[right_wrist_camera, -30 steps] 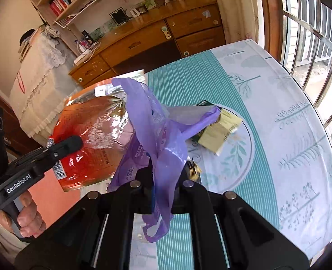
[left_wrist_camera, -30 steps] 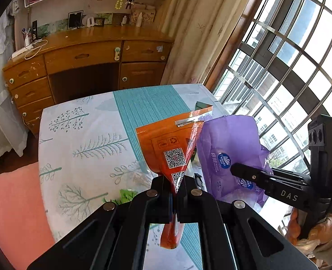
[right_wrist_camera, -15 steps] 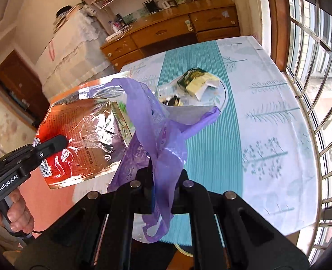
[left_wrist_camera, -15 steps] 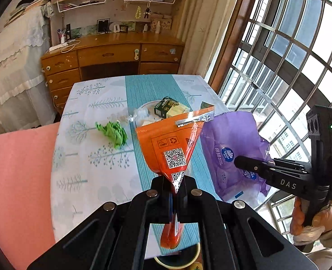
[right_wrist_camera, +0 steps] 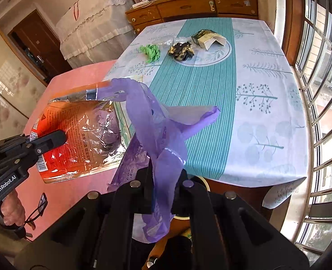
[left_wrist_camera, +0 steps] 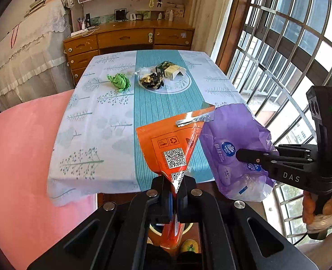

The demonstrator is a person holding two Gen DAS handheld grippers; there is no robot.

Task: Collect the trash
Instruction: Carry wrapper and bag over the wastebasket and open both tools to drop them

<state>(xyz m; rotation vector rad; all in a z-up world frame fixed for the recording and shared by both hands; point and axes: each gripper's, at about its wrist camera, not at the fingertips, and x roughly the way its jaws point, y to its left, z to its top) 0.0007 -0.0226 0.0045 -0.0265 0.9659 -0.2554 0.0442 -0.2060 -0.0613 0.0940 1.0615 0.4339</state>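
Both wrappers (left_wrist_camera: pixel 168 144) pulled back; table (left_wrist_camera: pixel 94 135) litter (left_wrist_camera: pixel 119 81) perhaps remains.

A snack bag (left_wrist_camera: pixel 166 148) sticks forward from the left gripper (left_wrist_camera: pixel 173 189), with a plastic bag (left_wrist_camera: pixel 231 148) just to its right. Ahead lies the table (left_wrist_camera: pixel 94 139); far across it sit crumpled paper (left_wrist_camera: pixel 119 82), a wrapper (left_wrist_camera: pixel 152 79) and a carton (left_wrist_camera: pixel 170 69).
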